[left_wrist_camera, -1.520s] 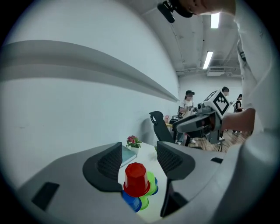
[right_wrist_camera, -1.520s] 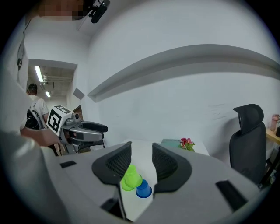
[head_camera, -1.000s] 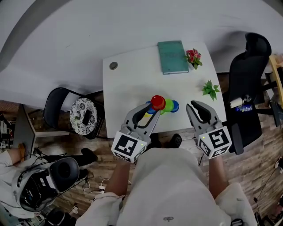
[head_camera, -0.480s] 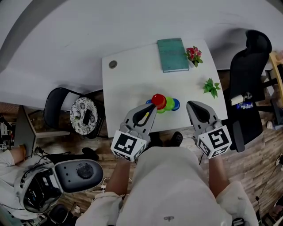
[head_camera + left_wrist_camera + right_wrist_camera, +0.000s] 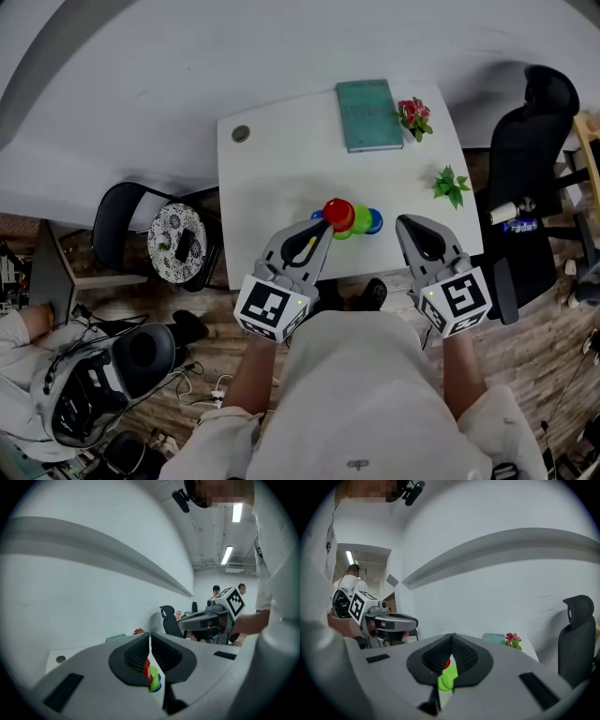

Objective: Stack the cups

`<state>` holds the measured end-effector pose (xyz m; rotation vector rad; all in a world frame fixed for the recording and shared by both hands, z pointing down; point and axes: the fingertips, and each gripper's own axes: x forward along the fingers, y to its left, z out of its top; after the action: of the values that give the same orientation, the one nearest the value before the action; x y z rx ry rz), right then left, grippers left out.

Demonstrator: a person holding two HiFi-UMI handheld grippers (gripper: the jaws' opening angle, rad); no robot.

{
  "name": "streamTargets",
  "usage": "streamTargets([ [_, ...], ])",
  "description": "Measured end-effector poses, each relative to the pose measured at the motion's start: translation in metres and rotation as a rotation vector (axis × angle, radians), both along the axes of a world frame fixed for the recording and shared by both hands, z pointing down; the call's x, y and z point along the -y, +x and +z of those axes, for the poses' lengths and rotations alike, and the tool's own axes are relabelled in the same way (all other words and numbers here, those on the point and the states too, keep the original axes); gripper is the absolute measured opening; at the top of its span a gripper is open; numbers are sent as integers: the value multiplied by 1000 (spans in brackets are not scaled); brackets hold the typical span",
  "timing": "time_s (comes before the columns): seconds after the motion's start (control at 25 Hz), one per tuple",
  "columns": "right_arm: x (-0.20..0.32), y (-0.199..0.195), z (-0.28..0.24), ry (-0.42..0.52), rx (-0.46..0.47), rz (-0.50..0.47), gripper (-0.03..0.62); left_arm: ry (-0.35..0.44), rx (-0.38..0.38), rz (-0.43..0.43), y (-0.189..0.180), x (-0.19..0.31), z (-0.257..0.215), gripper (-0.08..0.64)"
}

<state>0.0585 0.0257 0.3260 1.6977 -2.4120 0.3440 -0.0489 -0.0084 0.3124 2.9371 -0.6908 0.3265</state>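
Observation:
A nested stack of cups lies on its side near the front edge of the white table [image 5: 272,178]: the red cup [image 5: 338,214] is nearest my left gripper, then the green cup [image 5: 360,221] and the blue cup [image 5: 373,222]. My left gripper [image 5: 325,225] is shut and empty, its tip just left of the red cup. My right gripper [image 5: 404,224] is shut and empty, a little right of the blue cup. In the left gripper view the jaws [image 5: 150,635] meet, with the cups [image 5: 153,679] seen below them. The right gripper view shows shut jaws [image 5: 451,636] and the green cup [image 5: 447,679].
A teal book [image 5: 367,114] and red flowers [image 5: 413,114] lie at the table's far side, a small green plant [image 5: 449,187] at its right edge. A black office chair [image 5: 525,187] stands right of the table, a round stool [image 5: 178,246] left. A cable grommet [image 5: 241,134] marks the far left corner.
Both grippers' jaws have closed from slightly apart to shut, with nothing between them. The hands and the cup stack stay where they were.

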Motion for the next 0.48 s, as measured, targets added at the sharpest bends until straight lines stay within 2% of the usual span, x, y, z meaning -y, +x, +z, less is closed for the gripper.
streamTargets([
  [0.48,0,2,-1,0,-14,1,5,-4,5,-4,-1,1,1,29],
])
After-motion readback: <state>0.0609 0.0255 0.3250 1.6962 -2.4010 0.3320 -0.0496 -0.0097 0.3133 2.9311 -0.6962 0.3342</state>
